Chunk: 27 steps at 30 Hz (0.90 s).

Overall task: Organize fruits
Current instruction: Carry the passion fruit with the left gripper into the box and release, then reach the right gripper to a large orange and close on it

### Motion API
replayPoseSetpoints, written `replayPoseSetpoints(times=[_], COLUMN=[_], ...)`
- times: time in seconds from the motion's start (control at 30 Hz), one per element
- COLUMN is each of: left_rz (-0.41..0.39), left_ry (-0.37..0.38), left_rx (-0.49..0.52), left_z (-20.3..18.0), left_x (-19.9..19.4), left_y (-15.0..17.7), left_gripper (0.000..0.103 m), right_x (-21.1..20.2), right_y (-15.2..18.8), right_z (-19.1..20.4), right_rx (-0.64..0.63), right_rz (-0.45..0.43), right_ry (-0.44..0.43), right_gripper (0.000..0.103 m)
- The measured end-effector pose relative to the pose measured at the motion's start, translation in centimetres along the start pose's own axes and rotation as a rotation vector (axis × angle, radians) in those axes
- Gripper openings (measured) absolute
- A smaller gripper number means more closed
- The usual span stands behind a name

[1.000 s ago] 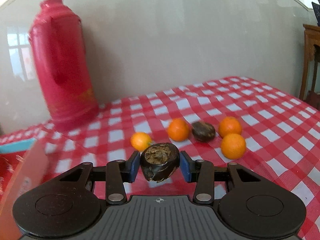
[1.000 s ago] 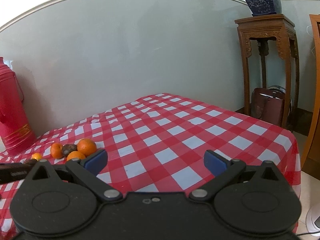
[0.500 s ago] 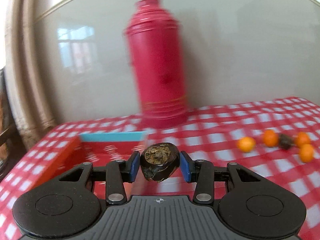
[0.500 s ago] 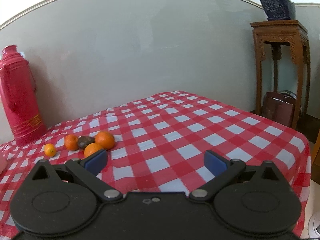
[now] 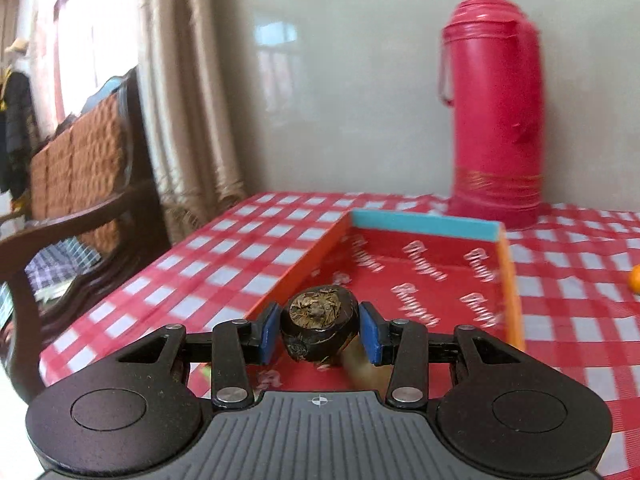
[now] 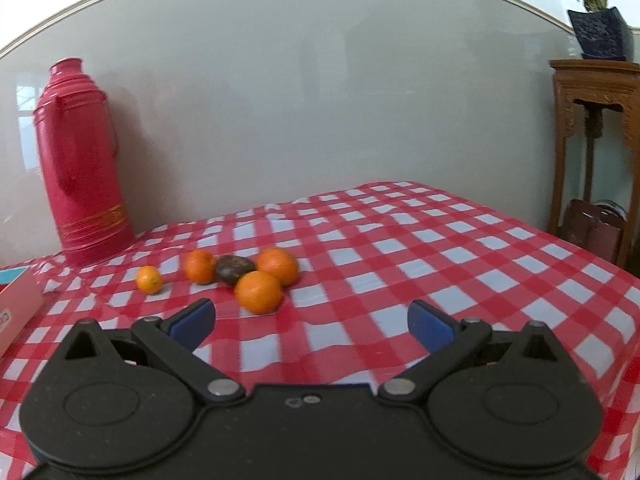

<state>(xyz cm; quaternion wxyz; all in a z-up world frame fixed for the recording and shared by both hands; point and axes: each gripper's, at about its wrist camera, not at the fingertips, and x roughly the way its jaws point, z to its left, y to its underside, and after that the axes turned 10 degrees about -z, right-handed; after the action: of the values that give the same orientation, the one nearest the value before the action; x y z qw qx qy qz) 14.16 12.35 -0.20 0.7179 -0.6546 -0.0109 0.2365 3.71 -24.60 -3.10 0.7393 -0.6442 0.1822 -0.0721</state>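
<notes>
A checked tablecloth [image 6: 400, 240] is filling the frame's middle. A red tray [image 5: 420, 272] is lying centre-right. The right gripper [image 6: 312, 320] is gaping empty, lower centre; the left gripper [image 5: 318, 330] is clamping a dark fruit [image 5: 318, 324] over the tray's near end.

Left claw [image 5: 319, 330] clamped on a dark fruit [image 5: 319, 326] — right claw [image 6: 312, 326] spread wide, holding nothing.

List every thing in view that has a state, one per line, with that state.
left gripper: jaws shut on the dark fruit
dark fruit: held off the table, over the tray's near end
red tray: open-topped, flat on the table
red thermos: upright, capped
right gripper: jaws open, nothing between them
four oranges: loose on the tablecloth
second dark fruit: lying among the oranges
</notes>
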Motion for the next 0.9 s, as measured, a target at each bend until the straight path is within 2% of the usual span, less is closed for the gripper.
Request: replayPoseSetpoints(times=[0.2, 0.47, 0.5, 0.63, 0.9], left_rz=[0.073, 0.101, 0.102, 0.075, 0.028], left_ry=[-0.004, 0.002, 0.002, 0.007, 0.038], left_rx=[-0.012, -0.017, -0.019, -0.046, -0.051], left_z=[0.3, 0.5, 0.7, 1.0, 0.8], left_x=[1.0, 0.8, 0.9, 0.1, -2.7], left_y=[0.9, 0.9, 0.8, 0.4, 0.1], left_gripper=[0.043, 0.043, 0.047, 0.078, 0.091], right_x=[0.2, 0.3, 0.3, 0.5, 0.6], right_y=[0.1, 0.3, 0.3, 0.4, 0.6], right_z=[2.0, 3.7, 3.9, 4.7, 5.7], right_rx=[-0.024, -0.038, -0.037, -0.046, -0.057], right_rz=[0.0, 0.006, 0.006, 0.006, 0.012], right_ry=[-0.043, -0.085, -0.088, -0.106, -0.131], right_gripper=[0.097, 0.097, 0.097, 0.097, 0.097])
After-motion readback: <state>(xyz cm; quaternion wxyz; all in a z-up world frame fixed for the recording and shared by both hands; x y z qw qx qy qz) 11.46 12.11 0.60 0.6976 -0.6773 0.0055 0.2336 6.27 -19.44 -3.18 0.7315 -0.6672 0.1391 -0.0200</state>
